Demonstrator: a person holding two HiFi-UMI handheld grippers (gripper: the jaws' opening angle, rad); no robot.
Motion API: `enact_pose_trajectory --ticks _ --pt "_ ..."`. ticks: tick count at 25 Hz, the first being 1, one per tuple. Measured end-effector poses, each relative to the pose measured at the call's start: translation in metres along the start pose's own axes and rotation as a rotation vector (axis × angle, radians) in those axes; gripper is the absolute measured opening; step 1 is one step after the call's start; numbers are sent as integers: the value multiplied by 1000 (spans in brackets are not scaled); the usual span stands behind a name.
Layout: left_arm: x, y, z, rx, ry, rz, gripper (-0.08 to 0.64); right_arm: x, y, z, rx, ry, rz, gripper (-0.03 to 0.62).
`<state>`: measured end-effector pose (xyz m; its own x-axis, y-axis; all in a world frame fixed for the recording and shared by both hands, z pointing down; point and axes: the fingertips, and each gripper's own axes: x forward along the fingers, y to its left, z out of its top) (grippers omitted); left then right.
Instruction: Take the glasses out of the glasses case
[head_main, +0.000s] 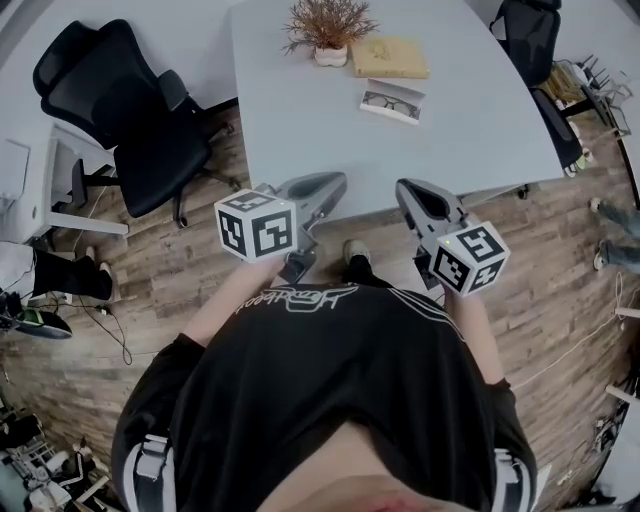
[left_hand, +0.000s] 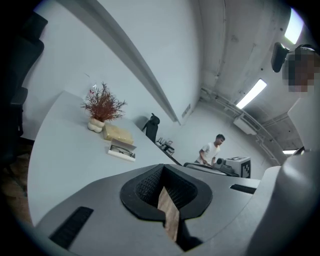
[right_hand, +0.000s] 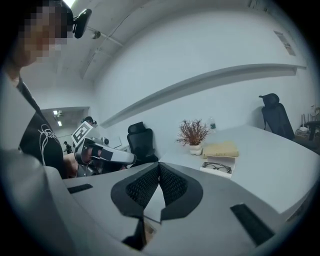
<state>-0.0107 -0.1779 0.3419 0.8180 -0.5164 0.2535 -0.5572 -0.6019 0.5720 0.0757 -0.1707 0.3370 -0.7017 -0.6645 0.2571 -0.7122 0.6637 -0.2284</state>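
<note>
Right gripper: jaw tips touching, nothing between them. Open glasses case at 3 o'clock on grey table, glasses inside. Tan box just behind case. Dry plant at 2 o'clock. Left gripper at 9 o'clock, apart from table.

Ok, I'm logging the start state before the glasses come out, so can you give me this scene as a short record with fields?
case: glasses case lying open on the table, towards its far side
glasses: glasses inside the case, untouched
left tongs: left tongs shut, empty, at the table's near edge
right tongs: right tongs shut, empty, at the near edge, apart from the case
nearby: tan box just behind the case; potted dried plant beside the box
stage: not started
</note>
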Motion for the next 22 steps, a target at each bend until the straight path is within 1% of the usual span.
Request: enact_pose_trajectory --ticks 8,13,17,22 --pt "54 36 24 -17 25 18 6 37 -63 14 30 26 23 9" --pt "79 55 31 -17 41 34 8 58 -90 13 45 52 42 9" --pt "94 73 29 -40 53 56 6 73 -111 6 59 76 49 9" --pt "108 85 30 -63 59 73 6 87 -127 4 56 91 83 9"
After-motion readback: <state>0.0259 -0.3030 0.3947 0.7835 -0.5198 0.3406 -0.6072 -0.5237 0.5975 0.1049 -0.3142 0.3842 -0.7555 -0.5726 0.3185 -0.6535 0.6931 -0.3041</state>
